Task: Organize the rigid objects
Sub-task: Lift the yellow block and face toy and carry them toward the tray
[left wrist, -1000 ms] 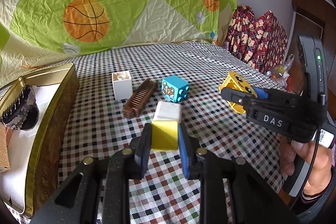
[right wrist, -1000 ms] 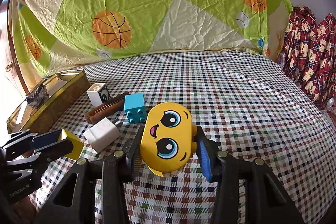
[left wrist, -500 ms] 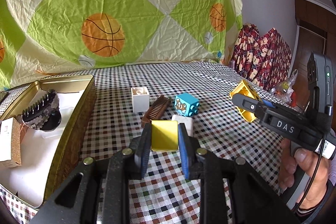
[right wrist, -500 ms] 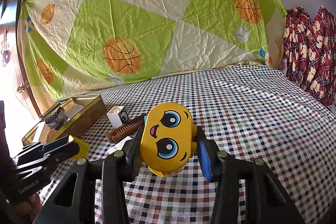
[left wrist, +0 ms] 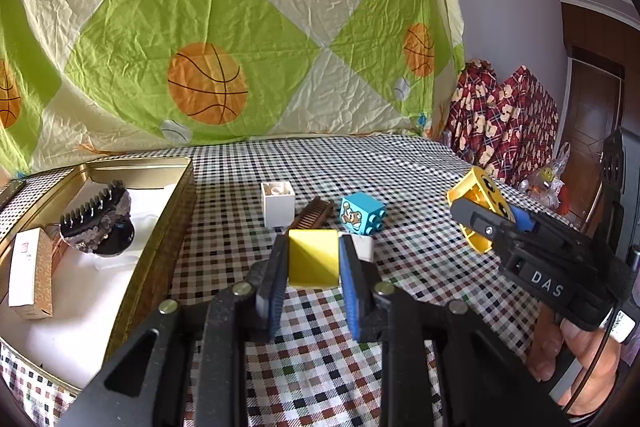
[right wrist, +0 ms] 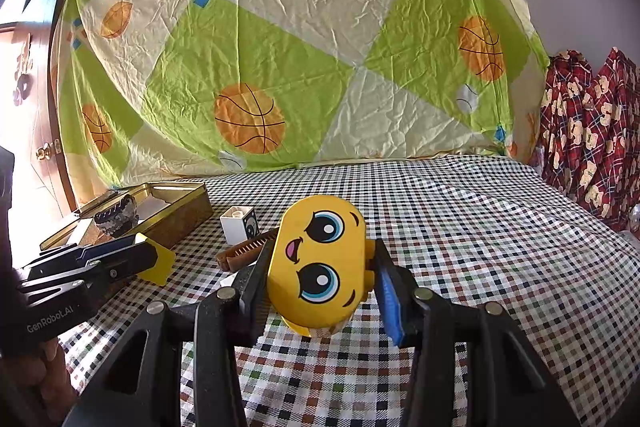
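Both loads have lifted and swung toward the gold tin (left wrist: pixel 160 227): the left gripper (left wrist: pixel 313 267) pinching its yellow block (left wrist: pixel 313 263), the right gripper (right wrist: pixel 320 279) clamping the yellow face toy (right wrist: pixel 320 263), so stowing looks next.

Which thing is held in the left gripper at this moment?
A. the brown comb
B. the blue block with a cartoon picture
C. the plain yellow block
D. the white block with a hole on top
C: in the left wrist view the left gripper has its two pads pressed on the sides of the plain yellow block, while the blue block, brown comb and white block lie on the checked cloth behind.
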`<state>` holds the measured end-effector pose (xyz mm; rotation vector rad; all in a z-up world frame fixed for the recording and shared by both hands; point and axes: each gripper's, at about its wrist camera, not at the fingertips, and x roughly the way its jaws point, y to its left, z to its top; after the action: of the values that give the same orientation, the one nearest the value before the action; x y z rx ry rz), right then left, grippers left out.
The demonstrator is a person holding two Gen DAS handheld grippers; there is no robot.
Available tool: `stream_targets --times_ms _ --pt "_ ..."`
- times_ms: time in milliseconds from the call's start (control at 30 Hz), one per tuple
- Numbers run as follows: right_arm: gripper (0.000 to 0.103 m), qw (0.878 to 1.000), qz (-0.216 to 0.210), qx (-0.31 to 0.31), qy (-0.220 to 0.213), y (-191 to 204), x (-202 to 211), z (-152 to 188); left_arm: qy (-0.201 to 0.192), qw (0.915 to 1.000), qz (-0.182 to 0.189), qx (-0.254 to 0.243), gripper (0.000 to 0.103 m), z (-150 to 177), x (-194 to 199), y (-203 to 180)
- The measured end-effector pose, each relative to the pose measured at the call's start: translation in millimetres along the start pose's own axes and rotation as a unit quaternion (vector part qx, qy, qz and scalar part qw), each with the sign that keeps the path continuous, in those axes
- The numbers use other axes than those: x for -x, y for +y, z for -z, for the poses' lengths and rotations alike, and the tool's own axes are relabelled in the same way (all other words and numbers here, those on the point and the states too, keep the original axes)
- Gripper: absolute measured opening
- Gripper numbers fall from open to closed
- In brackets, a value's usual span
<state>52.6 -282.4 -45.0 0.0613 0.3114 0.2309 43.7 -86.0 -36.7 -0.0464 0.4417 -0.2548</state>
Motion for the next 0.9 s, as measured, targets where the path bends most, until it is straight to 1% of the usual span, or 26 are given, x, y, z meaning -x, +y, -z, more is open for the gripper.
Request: stream_targets --times_ms 100,233,633,900 --pt "0.048 1.000 0.002 -0.018 -0.005 -3 2 -1 -0.005 1.0000 -0.003 -0.001 0.023 0 2 0" --pt "0.048 1.000 -0.001 -0.026 -0.015 0 5 -1 -0.012 0.9999 -0.008 -0.001 0.023 1 5 -1" --pt "0.048 0.999 -0.007 -0.009 -0.032 18 10 2 -0.036 0.9992 -0.020 -0.002 0.023 1 16 4" --pt "0.048 0.999 -0.010 0.000 -0.032 27 9 3 -0.047 0.9985 -0.027 -0.001 0.023 1 22 8"
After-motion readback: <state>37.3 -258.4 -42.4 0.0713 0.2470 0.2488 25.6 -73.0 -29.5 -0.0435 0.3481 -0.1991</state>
